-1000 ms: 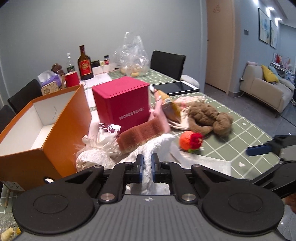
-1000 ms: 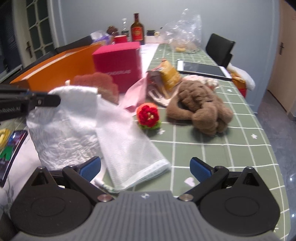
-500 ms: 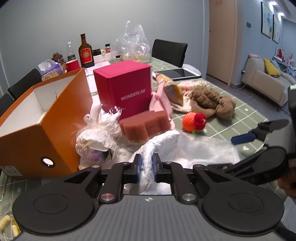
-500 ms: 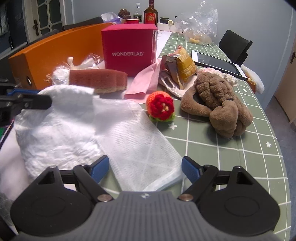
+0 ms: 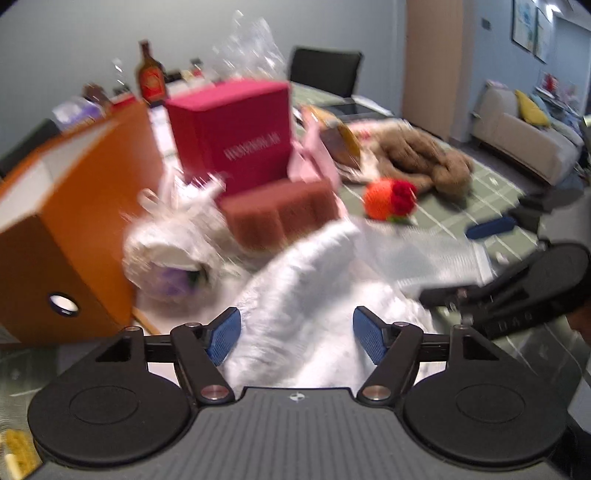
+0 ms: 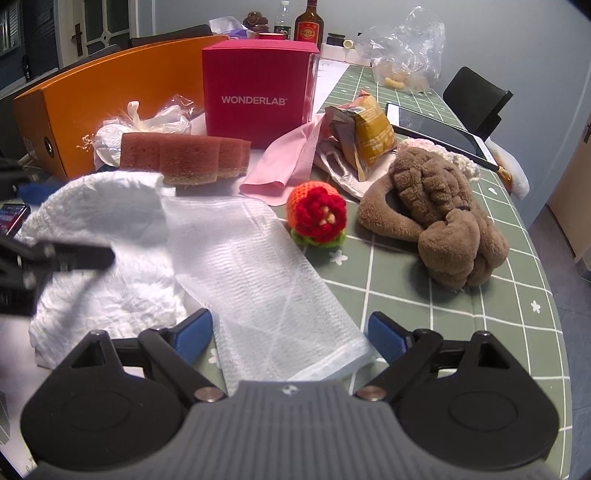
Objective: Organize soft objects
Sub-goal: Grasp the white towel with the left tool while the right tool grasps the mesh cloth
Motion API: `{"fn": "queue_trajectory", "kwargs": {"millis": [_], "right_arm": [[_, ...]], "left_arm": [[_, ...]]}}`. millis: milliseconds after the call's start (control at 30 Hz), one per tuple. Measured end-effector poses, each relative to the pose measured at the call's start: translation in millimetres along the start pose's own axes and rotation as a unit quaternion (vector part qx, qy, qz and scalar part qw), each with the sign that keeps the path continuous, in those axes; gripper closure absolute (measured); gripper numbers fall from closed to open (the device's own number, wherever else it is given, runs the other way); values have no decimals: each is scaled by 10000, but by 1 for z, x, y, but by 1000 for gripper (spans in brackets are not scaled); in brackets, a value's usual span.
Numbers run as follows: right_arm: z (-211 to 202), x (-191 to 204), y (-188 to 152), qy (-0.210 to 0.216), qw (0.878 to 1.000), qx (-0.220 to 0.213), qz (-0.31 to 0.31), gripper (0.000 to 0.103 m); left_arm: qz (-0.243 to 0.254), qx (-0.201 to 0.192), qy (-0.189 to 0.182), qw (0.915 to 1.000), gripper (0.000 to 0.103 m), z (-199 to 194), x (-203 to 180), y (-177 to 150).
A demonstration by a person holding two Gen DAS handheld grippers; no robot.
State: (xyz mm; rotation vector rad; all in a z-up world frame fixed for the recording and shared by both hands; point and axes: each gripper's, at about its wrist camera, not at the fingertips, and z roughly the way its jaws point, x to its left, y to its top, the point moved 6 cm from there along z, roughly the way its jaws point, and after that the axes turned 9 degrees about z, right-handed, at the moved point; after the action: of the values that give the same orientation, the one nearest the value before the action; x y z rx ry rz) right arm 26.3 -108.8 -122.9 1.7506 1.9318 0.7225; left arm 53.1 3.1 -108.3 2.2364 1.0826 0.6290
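A white cloth (image 5: 317,295) lies crumpled on the table between the open jaws of my left gripper (image 5: 295,334); it also shows in the right wrist view (image 6: 110,236). A white mesh cloth (image 6: 258,284) lies flat in front of my right gripper (image 6: 290,332), which is open and empty with the cloth's near end between its fingers. A brown sponge (image 6: 184,158), a pink cloth (image 6: 288,158), an orange-red crochet ball (image 6: 317,218) and a brown plush towel (image 6: 436,214) lie beyond. The left wrist view is blurred.
An open orange box (image 6: 96,107) stands at the left, a red WONDERLAB box (image 6: 258,88) behind the sponge. A snack bag (image 6: 369,129), a tablet (image 6: 436,129), a bottle (image 6: 308,26) and a plastic bag (image 6: 406,55) sit farther back. A phone (image 6: 11,218) lies at the left edge.
My left gripper has opened and let go of the white cloth, which has dropped onto the table. My right gripper has moved forward over the mesh cloth and stays open.
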Motion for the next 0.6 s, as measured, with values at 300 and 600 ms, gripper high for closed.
{"fn": "queue_trajectory", "kwargs": {"millis": [300,600], "right_arm": [[1,1,1,354,9993,11,66,33],[-11,-4,1,503,9984,43,243,96]], "left_arm": [[-9,234,-11,9997,48,9,1,-3],[-1,159,-43,9999,89,-5,-4,1]]}}
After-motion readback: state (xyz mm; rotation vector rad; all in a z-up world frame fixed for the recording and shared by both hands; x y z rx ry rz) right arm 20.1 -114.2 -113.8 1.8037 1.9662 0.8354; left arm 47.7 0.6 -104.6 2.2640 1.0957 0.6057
